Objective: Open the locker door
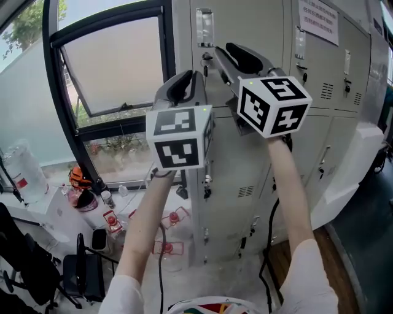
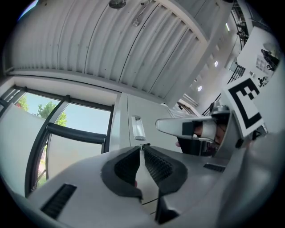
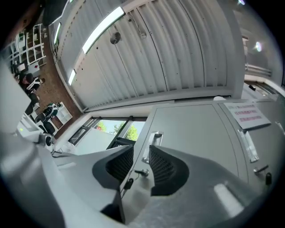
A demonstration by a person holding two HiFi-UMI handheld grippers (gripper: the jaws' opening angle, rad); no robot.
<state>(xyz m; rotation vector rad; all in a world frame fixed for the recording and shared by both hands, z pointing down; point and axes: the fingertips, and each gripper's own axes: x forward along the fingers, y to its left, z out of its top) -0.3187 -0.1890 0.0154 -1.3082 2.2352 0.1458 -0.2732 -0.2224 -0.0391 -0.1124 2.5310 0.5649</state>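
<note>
A bank of grey lockers fills the head view; the upper locker door (image 1: 258,24) nearest the window has a clear label holder (image 1: 206,27) and a key in its lock (image 1: 206,59). Both grippers are held up in front of it and touch nothing. My left gripper (image 1: 184,86) (image 2: 142,148) is shut with its pads together and nothing between them. My right gripper (image 1: 224,55) (image 3: 141,156) stands open just short of the door. Between its jaws I see the label holder (image 3: 152,144) and, lower down, the key (image 3: 141,172) with a dark fob.
A large tilted window (image 1: 116,67) stands left of the lockers. Below it are a water jug (image 1: 24,168), small bottles and a black chair (image 1: 80,270). More locker doors (image 1: 331,67) and a posted notice (image 1: 318,18) run to the right. Cables hang by the lower lockers.
</note>
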